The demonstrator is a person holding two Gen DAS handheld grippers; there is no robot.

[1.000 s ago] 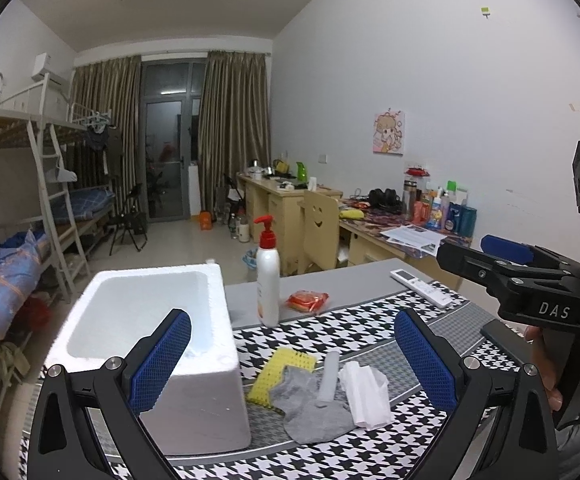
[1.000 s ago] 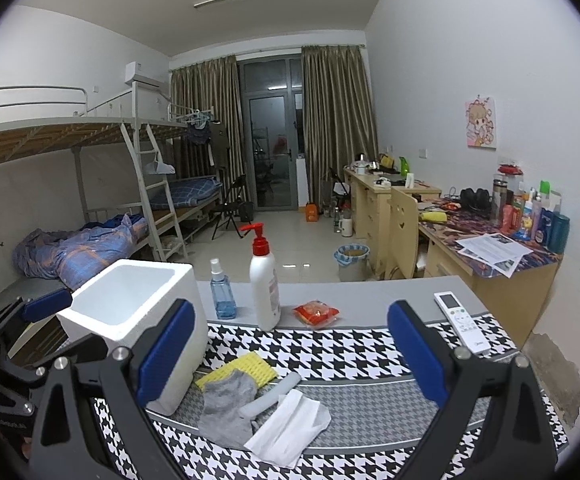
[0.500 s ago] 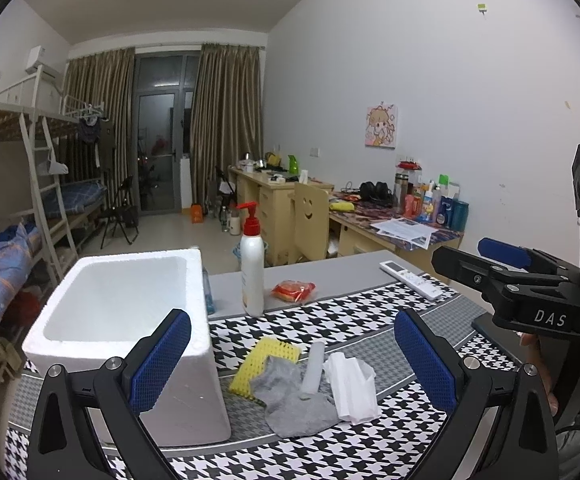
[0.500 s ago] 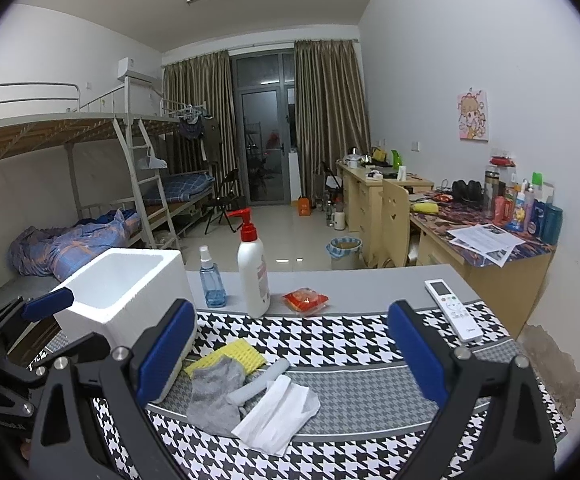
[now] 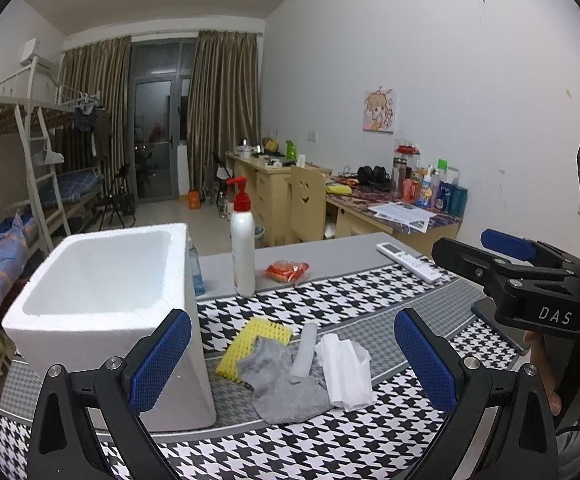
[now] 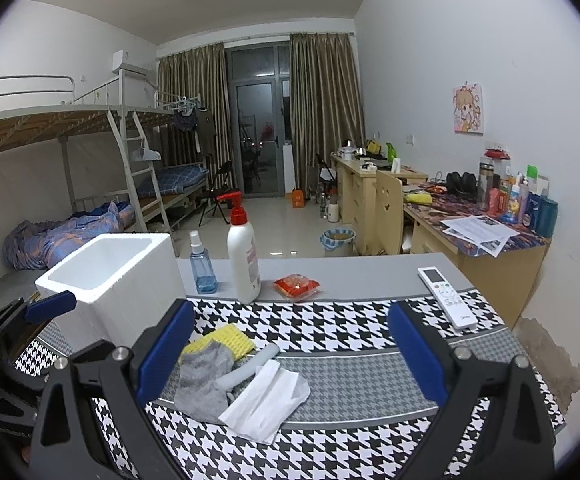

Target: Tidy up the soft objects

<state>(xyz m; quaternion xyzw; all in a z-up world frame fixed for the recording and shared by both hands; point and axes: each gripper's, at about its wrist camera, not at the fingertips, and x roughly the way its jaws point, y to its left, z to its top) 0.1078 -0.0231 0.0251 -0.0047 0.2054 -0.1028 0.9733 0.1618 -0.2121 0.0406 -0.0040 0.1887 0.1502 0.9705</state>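
Both the left hand-held gripper (image 5: 292, 354) and right hand-held gripper (image 6: 290, 346) are held wide apart, empty. The overlapped grey sock (image 6: 204, 378), tissue (image 6: 264, 402) and yellow sponge (image 6: 226, 340) lie beside the foam box (image 6: 110, 276); several may be dragged together.

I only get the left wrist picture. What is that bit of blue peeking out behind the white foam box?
Observer: A blue spray bottle. The right wrist view shows it whole, standing beside the pump bottle.
Operator: Is the other tool, at my right edge, holding anything?
Observer: No. The right tool is wide open, with nothing between its pads.
Operator: What is behind that tool, where it blocks my view?
Observer: A patch of peeling paint, low on the wall.
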